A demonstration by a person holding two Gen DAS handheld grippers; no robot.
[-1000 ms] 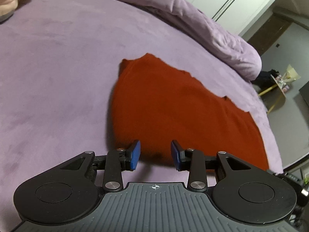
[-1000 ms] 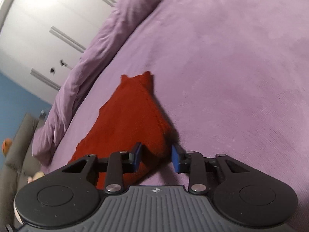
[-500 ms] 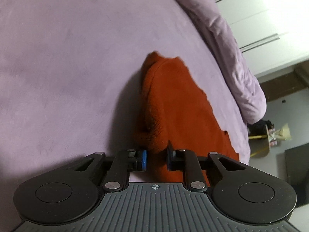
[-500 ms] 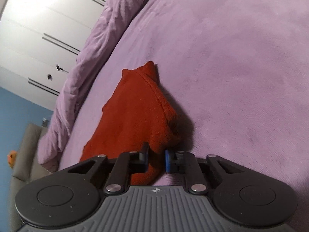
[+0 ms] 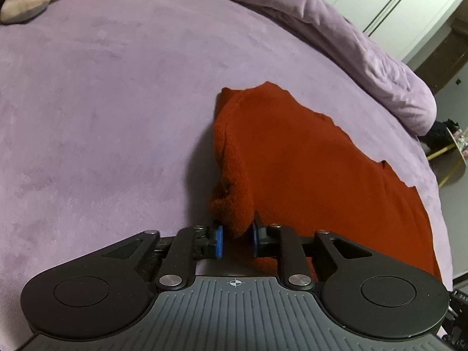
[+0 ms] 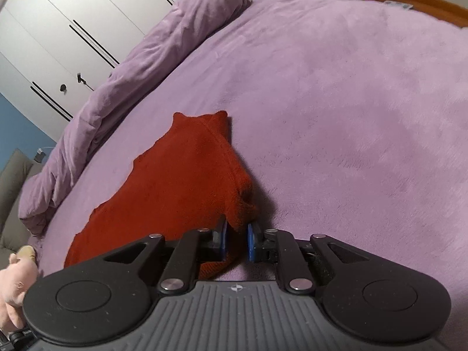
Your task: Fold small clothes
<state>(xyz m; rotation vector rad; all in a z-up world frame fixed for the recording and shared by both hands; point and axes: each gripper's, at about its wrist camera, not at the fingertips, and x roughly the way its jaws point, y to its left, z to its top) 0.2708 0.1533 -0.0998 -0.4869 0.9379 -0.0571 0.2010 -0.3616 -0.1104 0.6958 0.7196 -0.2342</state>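
Observation:
A rust-red fleece garment lies on the purple bed cover. My left gripper is shut on a bunched near corner of it, lifted a little off the bed. In the right wrist view the same garment stretches away to the left. My right gripper is shut on its other near corner, which is bunched and raised between the blue pads. The far end of the garment lies flat on the bed.
A rolled purple duvet runs along the far side of the bed, also in the right wrist view. White wardrobe doors stand behind it. A pink plush toy lies at the far left. The bed edge drops off at right.
Both grippers went from open beside the garment's near edge to shut on its corners. The corners are now bunched and lifted slightly off the bed.

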